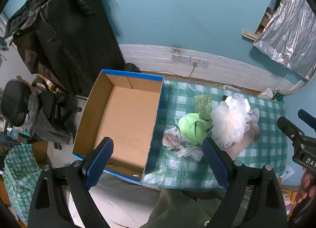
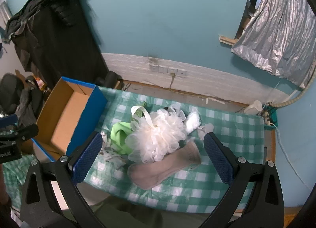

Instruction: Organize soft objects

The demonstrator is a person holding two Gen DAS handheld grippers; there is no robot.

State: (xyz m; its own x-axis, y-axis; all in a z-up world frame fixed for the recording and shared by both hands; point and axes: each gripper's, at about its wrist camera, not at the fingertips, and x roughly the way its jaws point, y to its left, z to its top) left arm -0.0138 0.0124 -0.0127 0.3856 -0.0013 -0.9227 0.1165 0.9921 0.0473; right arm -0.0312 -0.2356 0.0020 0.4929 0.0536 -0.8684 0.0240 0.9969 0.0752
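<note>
While both tools hovered above the table (image 2: 227,133), the left hand-held gripper (image 1: 158,160) and right hand-held gripper (image 2: 153,158) stood spread wide, grasping nothing. A white bath pouf (image 2: 162,137), green cloth (image 2: 119,136) and beige sock (image 2: 164,168) lay heaped beside the cardboard box (image 1: 120,117), which held nothing.

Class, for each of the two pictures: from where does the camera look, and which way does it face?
Left wrist: on the open left gripper, facing the empty cardboard box; the right gripper shows at the edge.
Right wrist: on the open right gripper, facing the white bath pouf and beige sock.
Shared: box, pouf, green cloth, checkered tablecloth.
</note>
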